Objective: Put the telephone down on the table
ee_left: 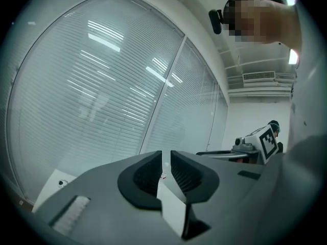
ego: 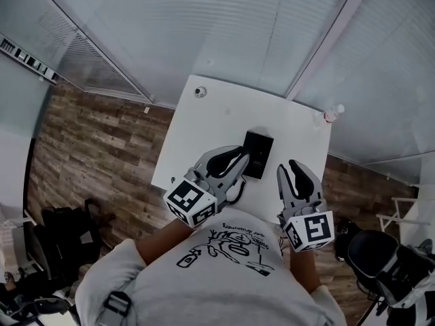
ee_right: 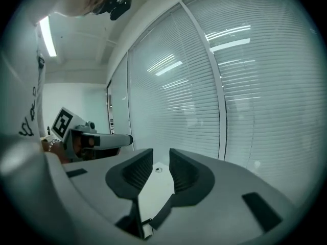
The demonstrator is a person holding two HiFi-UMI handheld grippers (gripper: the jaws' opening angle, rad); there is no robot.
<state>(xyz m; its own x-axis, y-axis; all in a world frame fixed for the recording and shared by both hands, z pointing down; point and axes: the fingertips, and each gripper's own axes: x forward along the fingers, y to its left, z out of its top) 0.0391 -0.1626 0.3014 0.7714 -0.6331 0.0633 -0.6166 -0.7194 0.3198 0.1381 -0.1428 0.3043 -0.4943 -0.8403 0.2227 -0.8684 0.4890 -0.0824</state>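
Flat on the middle of the white table (ego: 204, 134): a black telephone (ego: 258, 153), gripped by neither tool.

Above the table's near edge, toward its left: the left gripper (ego: 239, 168), pointing across the table and overlapping the telephone's near left corner in the head view. Contact there impossible to judge. In the left gripper view, pads pressed all but together, with only a thin slit between. Nothing caught in it, just a strip of table top beyond.

Above the table's near edge, toward its right: the right gripper (ego: 292, 168), clear of the telephone and tilted slightly down. In the right gripper view, pads narrowly apart, with nothing between and only bare table top showing through the gap.

At the table's far left corner: a small round thing (ego: 200, 92). At the table's far right corner: a small white and red thing (ego: 331, 114), too small to name. Beyond the table's far sides: window blinds (ego: 224, 26). Left of the table and below it: wood-plank floor (ego: 102, 141).
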